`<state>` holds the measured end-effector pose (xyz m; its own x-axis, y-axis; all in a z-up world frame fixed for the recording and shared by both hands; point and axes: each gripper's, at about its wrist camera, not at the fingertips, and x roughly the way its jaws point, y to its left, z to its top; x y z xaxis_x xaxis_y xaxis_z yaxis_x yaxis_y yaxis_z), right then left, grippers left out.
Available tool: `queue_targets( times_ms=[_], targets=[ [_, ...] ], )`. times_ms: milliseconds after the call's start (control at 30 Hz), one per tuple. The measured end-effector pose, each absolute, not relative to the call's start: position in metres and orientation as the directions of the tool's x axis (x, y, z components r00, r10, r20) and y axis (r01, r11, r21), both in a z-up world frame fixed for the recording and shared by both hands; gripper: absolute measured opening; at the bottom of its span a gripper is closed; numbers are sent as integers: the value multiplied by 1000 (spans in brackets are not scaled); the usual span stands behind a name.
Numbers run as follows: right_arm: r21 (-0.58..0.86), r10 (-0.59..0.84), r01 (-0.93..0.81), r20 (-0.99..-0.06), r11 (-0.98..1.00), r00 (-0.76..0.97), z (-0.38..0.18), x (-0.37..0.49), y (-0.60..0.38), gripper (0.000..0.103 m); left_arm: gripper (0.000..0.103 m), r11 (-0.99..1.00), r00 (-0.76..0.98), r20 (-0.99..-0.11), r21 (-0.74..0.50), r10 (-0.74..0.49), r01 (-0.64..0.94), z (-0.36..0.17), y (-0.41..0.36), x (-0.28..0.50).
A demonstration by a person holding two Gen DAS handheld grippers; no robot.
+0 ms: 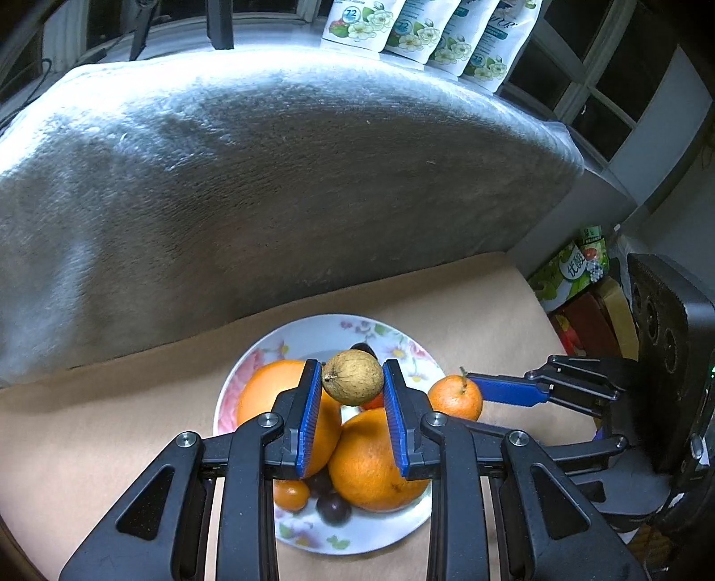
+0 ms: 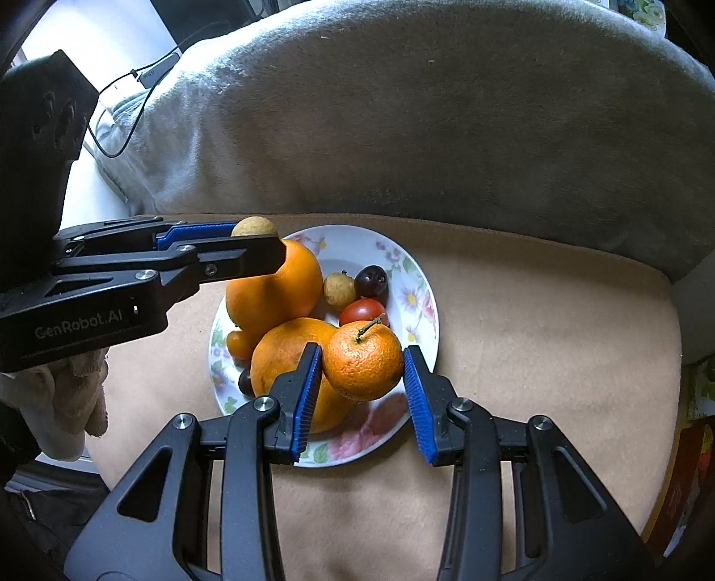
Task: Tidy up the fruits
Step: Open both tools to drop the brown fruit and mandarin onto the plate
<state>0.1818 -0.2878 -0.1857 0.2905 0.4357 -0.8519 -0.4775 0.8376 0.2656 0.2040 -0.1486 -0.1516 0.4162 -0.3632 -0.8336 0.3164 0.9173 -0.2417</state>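
A floral plate (image 1: 313, 330) (image 2: 420, 286) sits on a tan cloth and holds two big oranges (image 1: 371, 460) (image 2: 272, 290), a cherry tomato (image 2: 363, 312), dark grapes (image 2: 372, 280), a small orange tomato (image 1: 291, 494) and a tan longan (image 2: 338, 289). My left gripper (image 1: 352, 377) is shut on a brown longan (image 1: 353, 377) and holds it above the plate; it shows in the right wrist view (image 2: 254, 228) too. My right gripper (image 2: 363, 364) is shut on a mandarin (image 2: 363, 361) over the plate's near right rim; the mandarin also shows in the left wrist view (image 1: 456, 397).
A grey plush cushion (image 1: 268, 178) (image 2: 424, 111) rises right behind the plate. White floral pouches (image 1: 429, 31) stand on the sill behind it. Packaged goods (image 1: 576, 286) lie off the cloth's right edge. A cable and charger (image 2: 147, 76) lie at the far left.
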Motion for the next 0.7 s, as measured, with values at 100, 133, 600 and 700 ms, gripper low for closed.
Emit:
queue_targets(
  times_ms=[100,133,600,700],
  targets=[
    [271,439,-478,-853,836,283,-188,184,-288,39,26,918,417,-833,-244,-364,314,-153,-149,206],
    [272,439,-478,-853,835,282,-187,183,-288,39,26,917,417,-833,-244,-364,315,-153,-150,207],
    [288,449,-476,-852,831,269,-188,188,-285,40,26,918,416,-835,-239,-360,316,-154,-151,210],
    [285,448,-472,-849,834,279,-187,188,-285,47,26,922,422,-835,-234,-353,309,-153,-149,209]
  ],
)
